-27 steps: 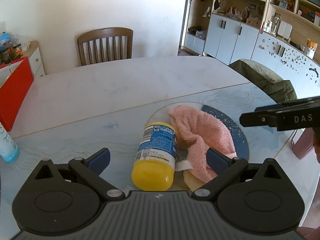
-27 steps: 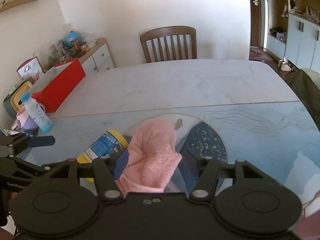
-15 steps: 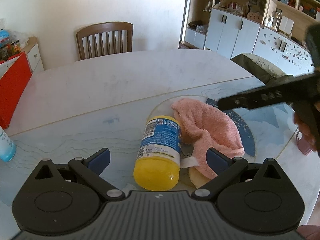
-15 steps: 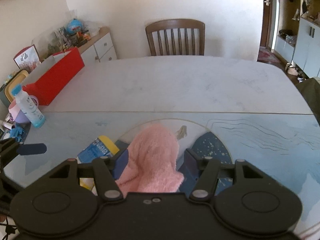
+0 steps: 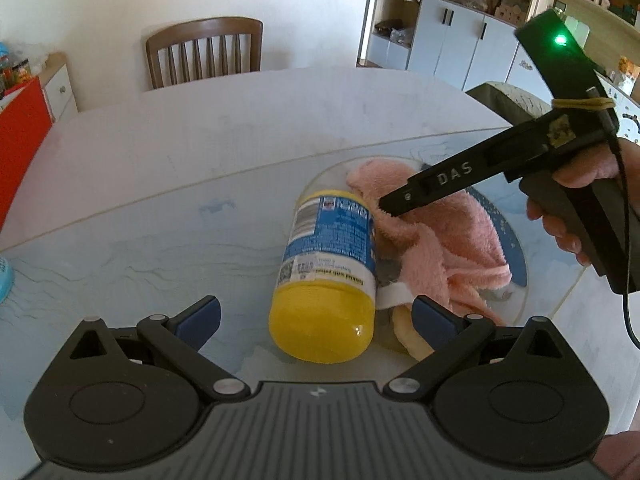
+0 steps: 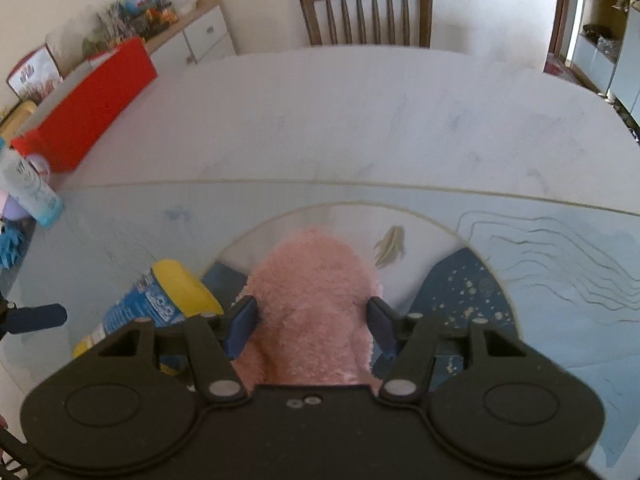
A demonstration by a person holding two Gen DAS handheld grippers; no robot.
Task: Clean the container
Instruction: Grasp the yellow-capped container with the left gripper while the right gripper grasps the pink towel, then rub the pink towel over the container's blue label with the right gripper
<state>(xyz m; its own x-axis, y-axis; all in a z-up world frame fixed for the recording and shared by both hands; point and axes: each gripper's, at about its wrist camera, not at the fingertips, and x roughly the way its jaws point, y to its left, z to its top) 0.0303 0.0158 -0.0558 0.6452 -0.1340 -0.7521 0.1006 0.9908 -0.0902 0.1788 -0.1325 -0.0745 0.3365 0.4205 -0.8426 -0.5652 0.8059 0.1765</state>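
A jar (image 5: 326, 256) with a yellow lid and blue label lies on its side on the table mat, lid towards me. My left gripper (image 5: 316, 316) is open just in front of the lid, one finger on each side, touching nothing. A pink fluffy cloth (image 5: 440, 240) lies bunched against the jar's right side. In the left wrist view, a hand holds my right gripper (image 5: 386, 208), tip down on the cloth. In the right wrist view, my right gripper (image 6: 310, 324) is open with the cloth (image 6: 316, 292) bulging between its fingers; the jar (image 6: 160, 308) lies to the left.
A wooden chair (image 5: 204, 52) stands at the table's far side. A red box (image 6: 88, 112) and a blue-based bottle (image 6: 34, 192) sit at the left edge. White cabinets (image 5: 460, 40) and a green cushion (image 5: 508, 100) are off to the right.
My right gripper has come in from the right and dropped onto the pink cloth, which now sits deeper between its fingers. My left gripper has barely moved and stays open.
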